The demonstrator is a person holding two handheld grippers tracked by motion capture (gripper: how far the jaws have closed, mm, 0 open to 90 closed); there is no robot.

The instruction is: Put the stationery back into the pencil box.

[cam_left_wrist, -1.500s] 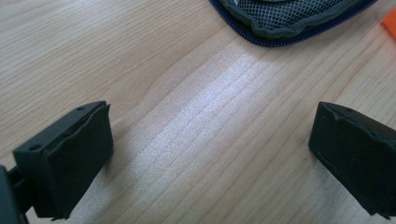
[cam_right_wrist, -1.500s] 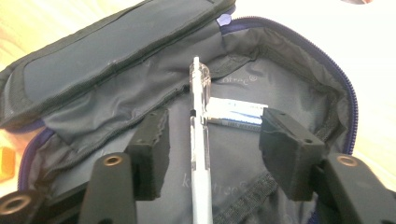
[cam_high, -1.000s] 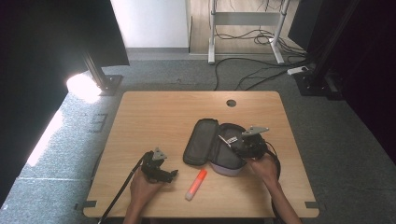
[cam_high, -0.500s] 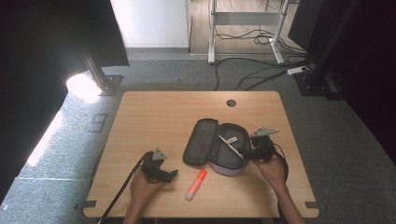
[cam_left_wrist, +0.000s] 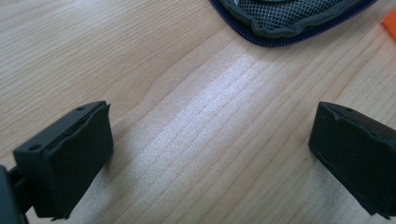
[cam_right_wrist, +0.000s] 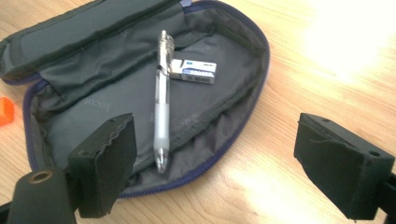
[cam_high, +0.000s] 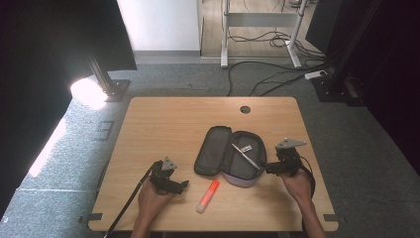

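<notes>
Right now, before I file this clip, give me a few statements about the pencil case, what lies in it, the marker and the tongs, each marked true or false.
1. The pencil case lies open on the table. True.
2. A clear pen and a small eraser lie inside the case. True.
3. The orange marker lies inside the case. False: it lies on the table in front of the case.
4. The right tongs grip the pen. False: their jaws have just been opening and stand apart with nothing clamped; the pen lies loose in the case.
5. The left tongs are open over bare wood. True.
</notes>
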